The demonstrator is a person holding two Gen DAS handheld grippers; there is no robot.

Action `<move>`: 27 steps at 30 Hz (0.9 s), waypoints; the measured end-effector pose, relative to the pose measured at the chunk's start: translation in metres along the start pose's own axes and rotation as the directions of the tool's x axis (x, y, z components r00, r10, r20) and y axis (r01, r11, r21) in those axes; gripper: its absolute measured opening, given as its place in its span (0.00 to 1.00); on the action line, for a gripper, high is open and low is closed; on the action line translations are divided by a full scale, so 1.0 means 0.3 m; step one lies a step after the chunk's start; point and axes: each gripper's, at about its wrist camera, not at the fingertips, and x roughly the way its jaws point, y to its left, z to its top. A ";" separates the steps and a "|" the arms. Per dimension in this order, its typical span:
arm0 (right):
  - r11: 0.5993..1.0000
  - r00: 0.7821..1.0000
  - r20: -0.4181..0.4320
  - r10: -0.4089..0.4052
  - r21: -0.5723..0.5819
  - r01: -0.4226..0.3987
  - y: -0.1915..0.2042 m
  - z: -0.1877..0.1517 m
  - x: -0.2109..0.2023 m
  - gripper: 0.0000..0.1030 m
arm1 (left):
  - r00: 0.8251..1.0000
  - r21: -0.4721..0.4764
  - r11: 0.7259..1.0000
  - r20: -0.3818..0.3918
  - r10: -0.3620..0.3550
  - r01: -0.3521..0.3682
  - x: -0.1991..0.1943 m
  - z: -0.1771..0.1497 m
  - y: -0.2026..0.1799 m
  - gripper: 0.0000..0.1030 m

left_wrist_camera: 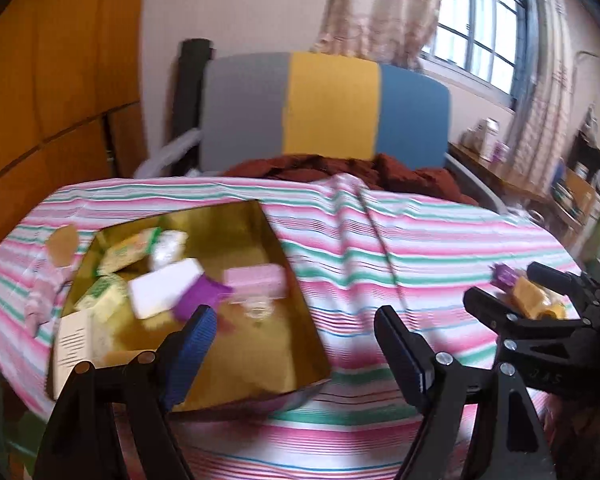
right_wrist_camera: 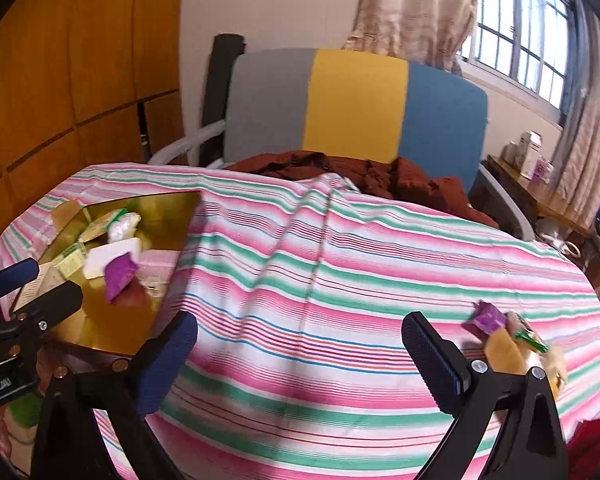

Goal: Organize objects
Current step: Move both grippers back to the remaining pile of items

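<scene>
On the table, under a striped cloth (right_wrist_camera: pixel 340 264), a gold tin box (left_wrist_camera: pixel 300 344) stands at about nine o'clock from where I watch. It already holds several small packets: a white one (left_wrist_camera: pixel 166 286), a purple one (left_wrist_camera: pixel 202 298), a pink one (left_wrist_camera: pixel 256 280) and some green-yellow ones (left_wrist_camera: pixel 130 250). I think the box is the collecting place, so these things lie there loosely, one partly on another.

The left gripper (left_wrist_camera: pixel 296 344) hovers over the near corner of the box, its fingers wide apart and holding nothing. Probably it has nothing more to do there for now.

At about three o'clock a little heap of snacks (right_wrist_camera: pixel 512 340) waits on the cloth, well apart from the box. The right gripper (right_wrist_camera: pixel 300 360) is just beside this heap, fingers also wide and empty, perhaps ready to take one piece next.
</scene>
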 end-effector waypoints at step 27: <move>0.767 0.937 -0.132 -0.325 0.542 0.342 -0.958 -0.168 -0.228 1.00 | 0.849 0.171 0.852 -0.300 -0.434 0.495 0.272 0.029 -0.577 0.73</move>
